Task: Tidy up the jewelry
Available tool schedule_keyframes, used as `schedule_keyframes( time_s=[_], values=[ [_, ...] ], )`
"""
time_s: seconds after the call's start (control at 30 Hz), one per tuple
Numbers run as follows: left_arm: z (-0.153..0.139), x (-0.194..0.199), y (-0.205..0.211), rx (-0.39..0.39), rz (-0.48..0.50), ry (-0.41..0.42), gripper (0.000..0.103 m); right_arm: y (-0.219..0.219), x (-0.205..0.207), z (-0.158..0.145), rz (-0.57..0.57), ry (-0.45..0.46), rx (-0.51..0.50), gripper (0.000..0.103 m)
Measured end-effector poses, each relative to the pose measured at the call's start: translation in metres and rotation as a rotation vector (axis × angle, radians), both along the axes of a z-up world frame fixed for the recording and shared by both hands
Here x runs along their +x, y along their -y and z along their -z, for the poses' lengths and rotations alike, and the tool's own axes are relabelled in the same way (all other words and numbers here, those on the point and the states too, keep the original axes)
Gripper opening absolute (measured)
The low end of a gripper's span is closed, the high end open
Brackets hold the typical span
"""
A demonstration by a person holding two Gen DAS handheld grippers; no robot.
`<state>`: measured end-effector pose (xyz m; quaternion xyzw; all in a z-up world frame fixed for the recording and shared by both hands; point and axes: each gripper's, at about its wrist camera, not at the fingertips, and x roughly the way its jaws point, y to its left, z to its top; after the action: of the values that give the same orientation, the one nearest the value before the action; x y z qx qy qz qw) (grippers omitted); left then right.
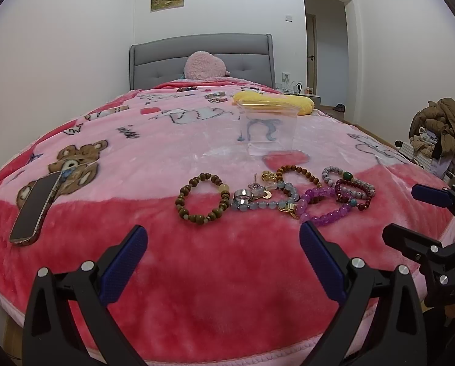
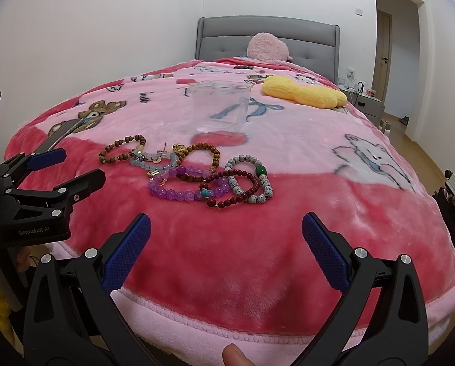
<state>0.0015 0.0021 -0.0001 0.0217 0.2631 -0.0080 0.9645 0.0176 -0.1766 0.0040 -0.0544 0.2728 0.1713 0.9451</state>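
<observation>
A tangle of bead bracelets lies on the pink blanket [image 1: 227, 289] near the foot of the bed. It includes a brown wooden bracelet [image 1: 203, 199] [image 2: 122, 149], a pale blue one [image 1: 267, 203], a purple one [image 1: 331, 217] [image 2: 172, 194], a dark red one [image 2: 236, 189] and a speckled white one [image 2: 257, 177]. A silver ring [image 1: 242, 196] sits among them. Behind the pile stands an empty clear plastic container [image 1: 267, 128] [image 2: 219, 106]. My left gripper [image 1: 222, 230] [image 2: 84, 164] hovers open just short of the pile. My right gripper [image 2: 226, 219] [image 1: 399, 213] is open too, beside it, with nothing between its fingers.
A phone [image 1: 35, 207] [image 2: 59, 135] lies on the blanket to the left. A yellow plush [image 2: 303, 93] rests behind the container and a pink plush [image 1: 204, 65] leans at the grey headboard. Piled clothes [image 1: 440, 128] stand right of the bed. A fingertip [image 2: 235, 355] shows at the bottom edge.
</observation>
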Motion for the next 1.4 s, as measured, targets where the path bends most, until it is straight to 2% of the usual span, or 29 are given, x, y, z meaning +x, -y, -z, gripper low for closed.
schedule_keyframes(
  time_s=[1.0,1.4],
  values=[
    [0.002,0.001,0.002,0.001,-0.002,-0.003,0.098,0.002,0.000,-0.002,0.004,0.006,0.006,0.095],
    [-0.010,-0.001,-0.015,-0.072,-0.002,0.052,0.098,0.001,-0.004,-0.015,0.039,0.111,-0.013,0.095]
  ],
)
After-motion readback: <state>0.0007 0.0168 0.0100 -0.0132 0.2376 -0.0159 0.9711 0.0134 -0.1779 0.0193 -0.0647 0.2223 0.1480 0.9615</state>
